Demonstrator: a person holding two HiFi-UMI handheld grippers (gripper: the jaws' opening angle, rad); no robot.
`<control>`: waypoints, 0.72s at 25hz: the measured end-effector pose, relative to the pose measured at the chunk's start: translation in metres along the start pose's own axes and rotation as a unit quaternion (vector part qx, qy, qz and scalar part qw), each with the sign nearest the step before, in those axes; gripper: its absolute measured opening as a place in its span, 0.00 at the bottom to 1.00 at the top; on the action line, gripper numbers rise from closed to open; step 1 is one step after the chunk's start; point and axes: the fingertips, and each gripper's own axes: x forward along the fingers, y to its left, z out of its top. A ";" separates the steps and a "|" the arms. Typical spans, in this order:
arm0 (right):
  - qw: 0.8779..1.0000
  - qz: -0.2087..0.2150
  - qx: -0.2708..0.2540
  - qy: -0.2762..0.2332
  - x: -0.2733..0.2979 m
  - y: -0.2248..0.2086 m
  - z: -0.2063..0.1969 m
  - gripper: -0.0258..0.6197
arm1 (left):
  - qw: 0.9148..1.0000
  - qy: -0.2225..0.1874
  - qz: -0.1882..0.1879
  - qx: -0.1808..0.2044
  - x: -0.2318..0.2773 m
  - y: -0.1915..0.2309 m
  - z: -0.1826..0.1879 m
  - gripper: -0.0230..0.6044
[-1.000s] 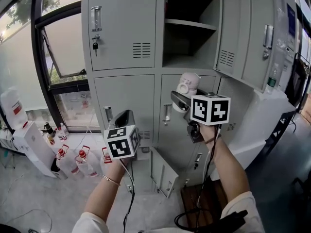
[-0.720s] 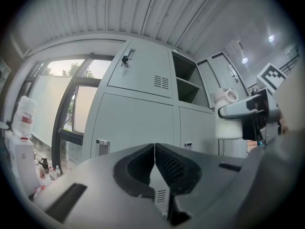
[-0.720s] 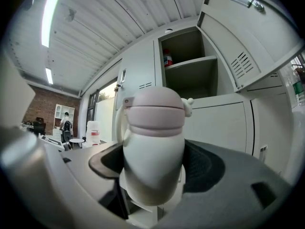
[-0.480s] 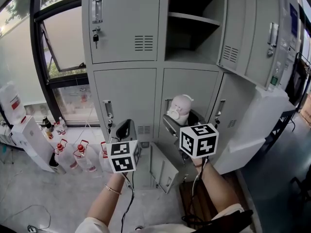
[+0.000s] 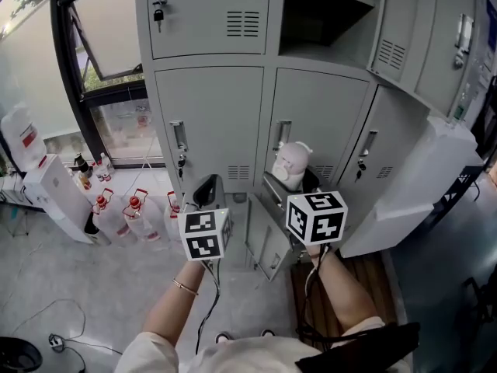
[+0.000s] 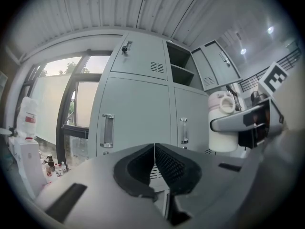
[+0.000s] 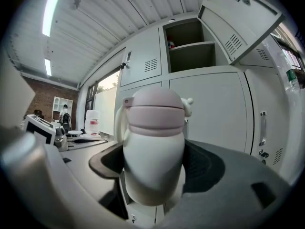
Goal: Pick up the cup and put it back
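A white cup with a pink lid [image 5: 292,164] stands upright between the jaws of my right gripper [image 5: 289,180], which is shut on its body. It hangs in front of the lower row of the grey lockers [image 5: 210,115]. In the right gripper view the cup [image 7: 155,142] fills the middle, with the black pads [image 7: 205,163] pressed on both its sides. My left gripper [image 5: 205,189] is beside it on the left, shut and empty. Its pads [image 6: 169,163] meet in the left gripper view, where the cup [image 6: 222,125] shows at the right. The open locker compartment [image 5: 326,18] is well above.
The compartment's door [image 5: 408,22] hangs open at the upper right. Water bottles [image 5: 132,216] and a white box [image 5: 58,204] stand on the floor at the left by the window. A small low door [image 5: 268,247] stands ajar below the grippers. A white cabinet [image 5: 411,185] leans at the right.
Both grippers have come down in front of the lockers, the right one carrying the cup from the middle row's level to the lower row. The open compartment now sits higher in view.
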 end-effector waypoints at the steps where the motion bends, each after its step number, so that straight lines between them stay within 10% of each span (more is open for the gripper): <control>1: 1.000 0.000 0.000 0.000 0.001 0.000 -0.001 0.57 | 1.000 0.002 0.000 -0.001 -0.001 0.000 -0.001 0.05; 18: 0.998 0.054 0.018 0.026 0.049 0.068 -0.071 0.57 | 0.998 0.026 0.061 -0.020 -0.023 0.071 -0.069 0.05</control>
